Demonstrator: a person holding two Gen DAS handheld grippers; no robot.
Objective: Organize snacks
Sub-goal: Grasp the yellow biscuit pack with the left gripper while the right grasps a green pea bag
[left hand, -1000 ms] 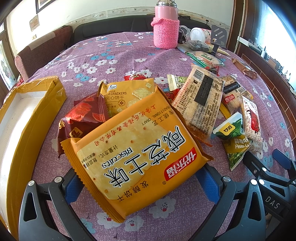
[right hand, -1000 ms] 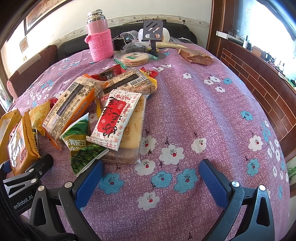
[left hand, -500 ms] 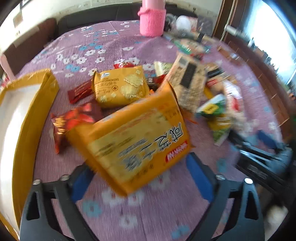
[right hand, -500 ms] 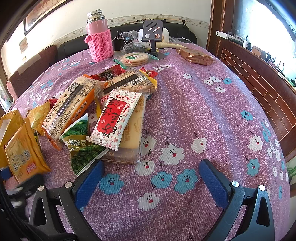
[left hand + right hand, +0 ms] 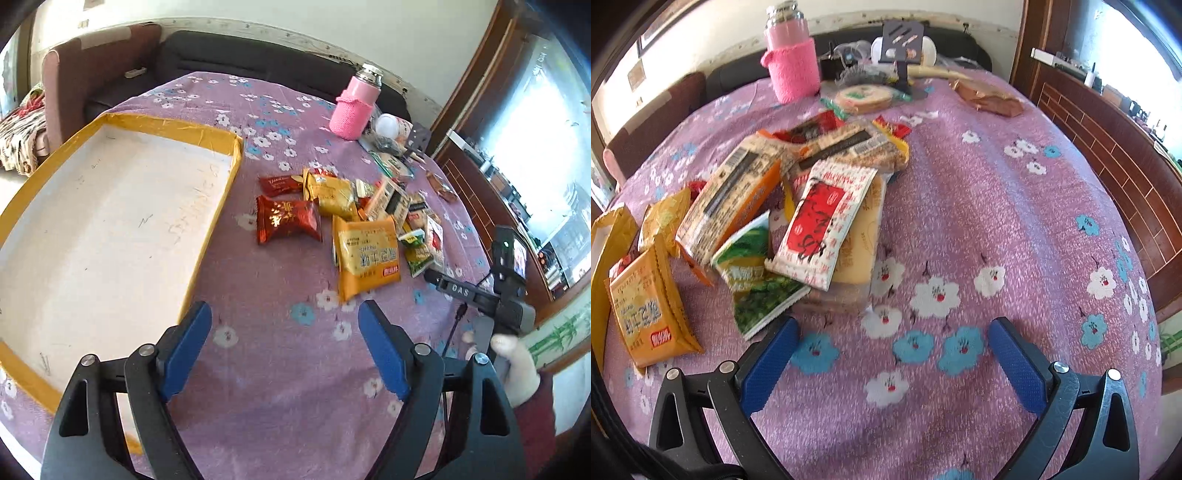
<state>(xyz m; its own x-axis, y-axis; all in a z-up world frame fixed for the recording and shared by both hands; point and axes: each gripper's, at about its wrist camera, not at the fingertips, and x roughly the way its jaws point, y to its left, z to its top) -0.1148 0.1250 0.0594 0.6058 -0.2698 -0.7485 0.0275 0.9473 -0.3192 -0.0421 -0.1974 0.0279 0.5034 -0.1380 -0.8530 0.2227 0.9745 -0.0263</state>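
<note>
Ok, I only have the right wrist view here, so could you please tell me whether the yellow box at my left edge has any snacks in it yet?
Observer: No, the left wrist view shows the yellow box with only its white floor inside.
Operator: Thank you. Is the left gripper holding anything?
Observer: No. The left gripper has just been closing its jaws, but nothing is between them.
Operator: And which snack lies nearest the box?
Observer: A dark red pack, lying on the tablecloth apart from the box wall.

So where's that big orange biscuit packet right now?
The orange biscuit packet lies on the tablecloth at the pile's near edge, beside the red sweet bag, outside the tray.
</note>
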